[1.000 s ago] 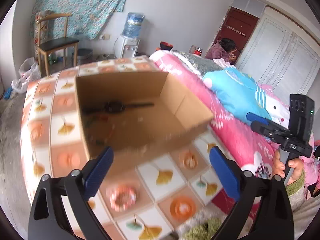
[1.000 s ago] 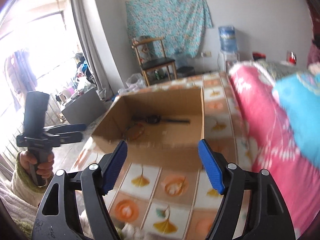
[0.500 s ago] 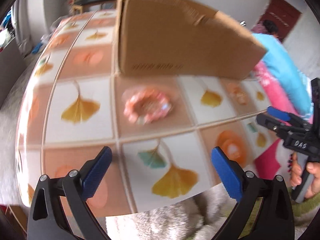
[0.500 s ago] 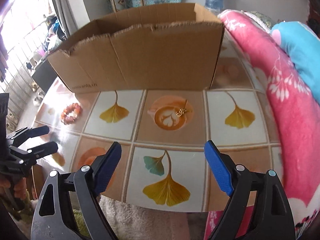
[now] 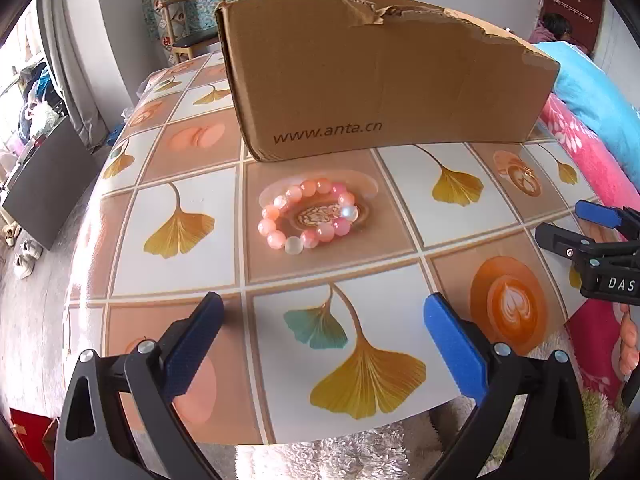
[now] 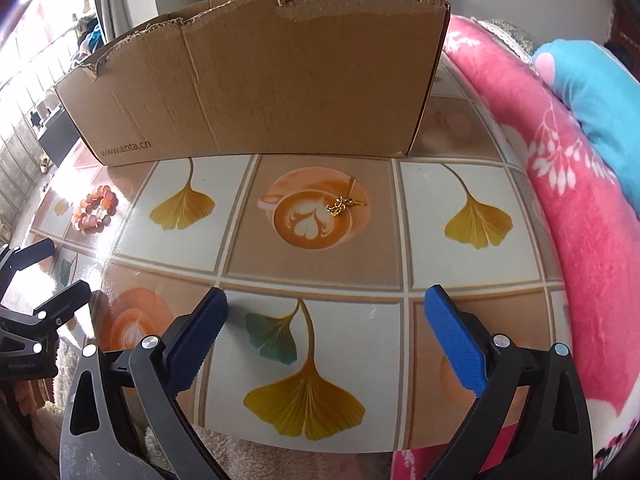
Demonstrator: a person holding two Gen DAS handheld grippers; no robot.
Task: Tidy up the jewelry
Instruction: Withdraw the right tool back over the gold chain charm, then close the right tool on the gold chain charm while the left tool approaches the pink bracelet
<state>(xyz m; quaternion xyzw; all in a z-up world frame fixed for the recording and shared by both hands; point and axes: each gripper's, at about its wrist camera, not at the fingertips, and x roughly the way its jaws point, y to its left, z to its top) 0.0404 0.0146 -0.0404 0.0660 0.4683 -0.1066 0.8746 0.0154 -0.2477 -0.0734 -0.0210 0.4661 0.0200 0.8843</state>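
Left gripper (image 5: 320, 332) jaws apart, empty | right gripper (image 6: 326, 322) likewise | pink round-bead bracelet (image 5: 308, 216) frame centre on tabletop (image 5: 400, 208), near brown cardboard box (image 5: 380, 76) | risk: smooth beads may roll from pinch; thin gold chain (image 6: 343, 204) may slip.

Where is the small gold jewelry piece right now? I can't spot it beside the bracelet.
In the right wrist view, the gold jewelry piece lies on the tablecloth's coffee-cup print, just before the cardboard box, well right of the pink bead bracelet.
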